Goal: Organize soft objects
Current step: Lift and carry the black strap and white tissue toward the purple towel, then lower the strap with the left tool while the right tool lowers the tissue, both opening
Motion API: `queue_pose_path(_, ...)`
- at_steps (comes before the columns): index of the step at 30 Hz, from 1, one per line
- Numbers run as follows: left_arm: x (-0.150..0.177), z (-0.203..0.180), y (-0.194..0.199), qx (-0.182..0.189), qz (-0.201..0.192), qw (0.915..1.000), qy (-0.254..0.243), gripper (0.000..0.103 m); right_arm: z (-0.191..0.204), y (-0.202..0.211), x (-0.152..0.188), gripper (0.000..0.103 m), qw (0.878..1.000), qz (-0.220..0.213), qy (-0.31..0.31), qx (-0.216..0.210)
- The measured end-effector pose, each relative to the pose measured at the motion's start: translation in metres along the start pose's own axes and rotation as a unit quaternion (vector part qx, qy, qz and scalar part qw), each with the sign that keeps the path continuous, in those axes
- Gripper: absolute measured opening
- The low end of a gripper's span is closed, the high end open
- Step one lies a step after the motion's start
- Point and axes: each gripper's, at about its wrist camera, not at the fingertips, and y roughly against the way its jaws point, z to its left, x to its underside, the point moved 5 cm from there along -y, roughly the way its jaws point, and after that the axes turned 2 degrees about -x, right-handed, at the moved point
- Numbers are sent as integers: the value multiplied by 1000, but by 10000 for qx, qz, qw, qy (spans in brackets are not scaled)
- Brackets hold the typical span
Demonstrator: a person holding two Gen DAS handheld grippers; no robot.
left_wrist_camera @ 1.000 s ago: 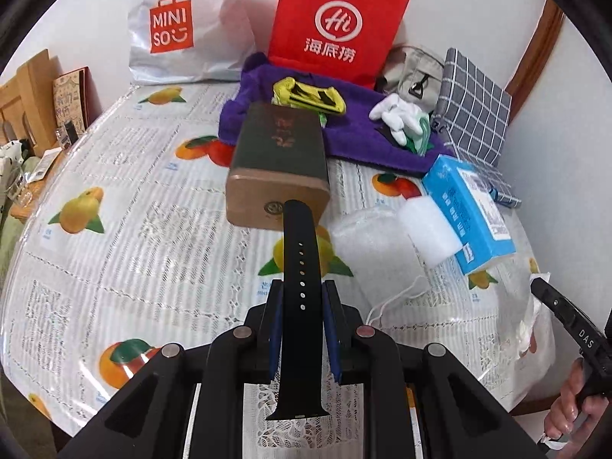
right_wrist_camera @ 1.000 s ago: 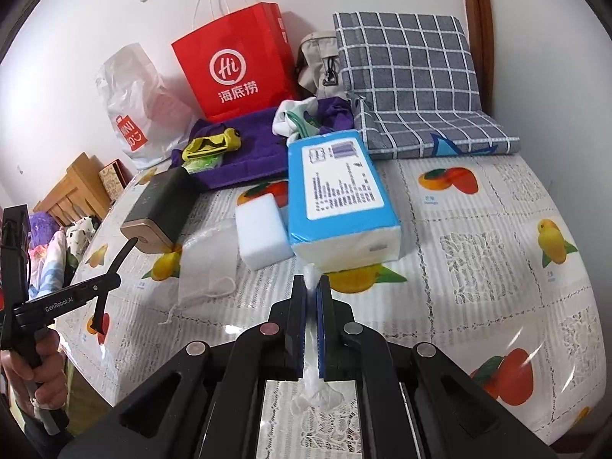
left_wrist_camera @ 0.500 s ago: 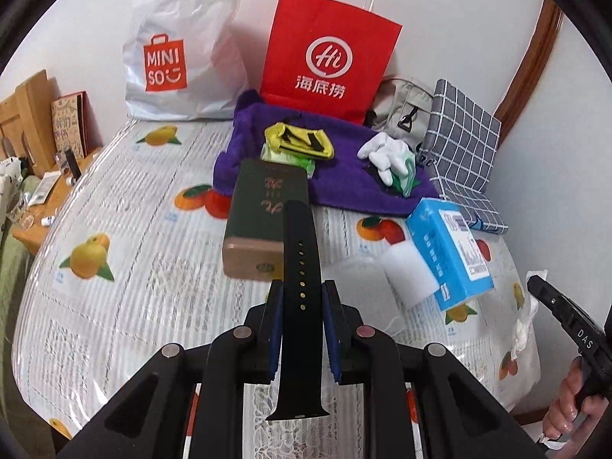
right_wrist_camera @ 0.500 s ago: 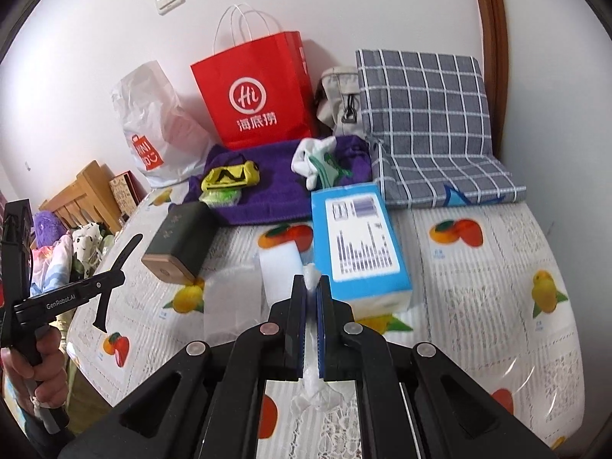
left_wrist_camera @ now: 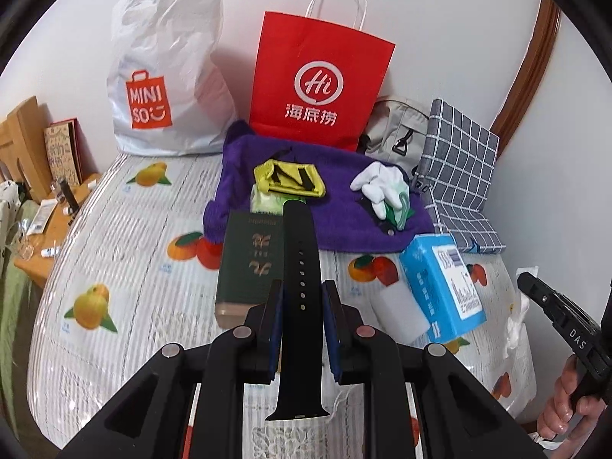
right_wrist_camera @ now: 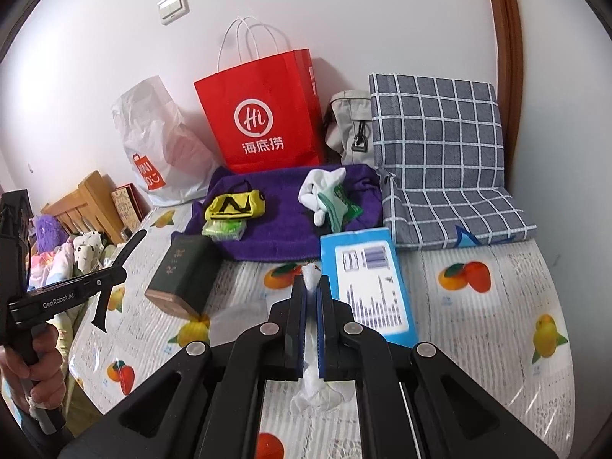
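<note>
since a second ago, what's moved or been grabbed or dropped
Both grippers have lifted and drawn back from the table, so more of the bags and wall shows in each view. Nothing was grabbed or let go: the left gripper still clamps the black strap, the right gripper still pinches the white tissue. The items on the table have not shifted.

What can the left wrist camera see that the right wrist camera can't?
Only the left wrist view shows the white sponge block beside the blue tissue pack and the black watch strap close up in the left gripper. Only the right wrist view shows the light switch and the white tissue pinched in the right gripper. Both show the red paper bag, purple towel and green box.
</note>
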Motion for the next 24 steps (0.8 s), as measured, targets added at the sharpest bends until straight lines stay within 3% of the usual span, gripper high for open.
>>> queue_pose_path(24,-87,-17,-40,-256,-196,9990,-324,19,-17,-59,-86,5,9996,-280,-56,4)
